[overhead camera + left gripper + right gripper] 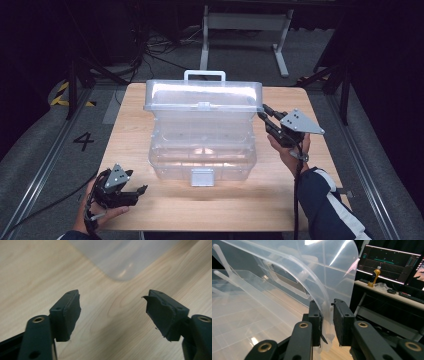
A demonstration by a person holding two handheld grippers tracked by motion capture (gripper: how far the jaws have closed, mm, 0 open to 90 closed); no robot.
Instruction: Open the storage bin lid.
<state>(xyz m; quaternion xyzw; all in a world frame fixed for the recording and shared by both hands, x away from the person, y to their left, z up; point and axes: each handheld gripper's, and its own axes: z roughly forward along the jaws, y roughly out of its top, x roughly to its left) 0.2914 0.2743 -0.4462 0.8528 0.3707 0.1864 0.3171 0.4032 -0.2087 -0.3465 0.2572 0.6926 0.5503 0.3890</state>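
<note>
One clear box [202,150] mid-table [150,210], lid [202,95] raised and tipped back, probably to open or shut. Right gripper [263,111] at lid's right edge, jaws pinching thin rim [327,312], apparently steadying or swinging it. Left gripper [141,190] idle near front-left corner, jaws spread, empty, clear of box. Latch [202,176] hanging in front. Beyond: monitor [387,262], bottle [374,277]. No obstruction apparent.

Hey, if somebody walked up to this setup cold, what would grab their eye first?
Probably the big clear plastic storage box in the middle of the light wooden table, its lid raised. Next, the right gripper at the lid's right edge, jaws closed around the rim. The left gripper rests open at the table's near left corner.
</note>
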